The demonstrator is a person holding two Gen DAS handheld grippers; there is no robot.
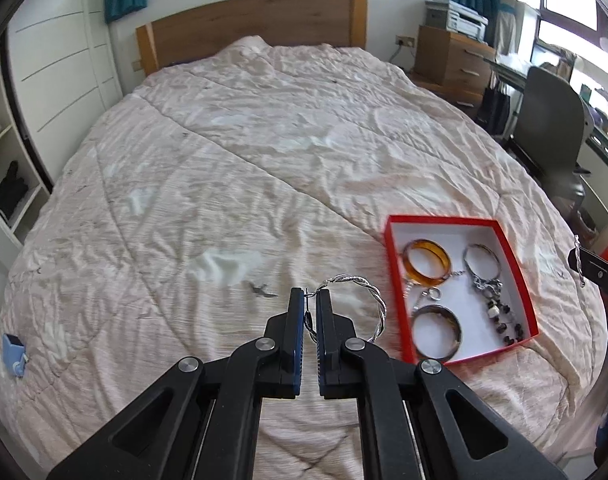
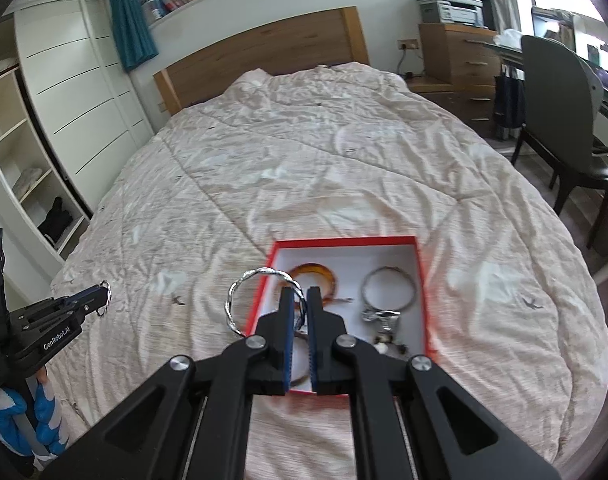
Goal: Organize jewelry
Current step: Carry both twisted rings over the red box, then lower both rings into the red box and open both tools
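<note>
My left gripper [image 1: 311,294] is shut on a twisted silver hoop [image 1: 373,298] and holds it above the bed, left of the red box [image 1: 439,219]. My right gripper [image 2: 300,292] is shut on a second twisted silver hoop [image 2: 240,284] above the left edge of the red box [image 2: 343,242]. The box holds an amber bangle [image 1: 427,262], a dark bangle [image 1: 435,332], a silver bangle [image 2: 389,290] and a beaded chain [image 1: 499,312]. The left gripper also shows in the right wrist view [image 2: 98,298], and the right gripper in the left wrist view [image 1: 579,260].
The box lies on a crumpled beige bedspread [image 1: 244,160]. A small blue object [image 1: 14,354] lies at the bed's left edge. A wardrobe with open shelves [image 2: 32,168] stands to the left. A chair [image 2: 559,120] and a wooden drawer unit [image 2: 455,52] stand to the right.
</note>
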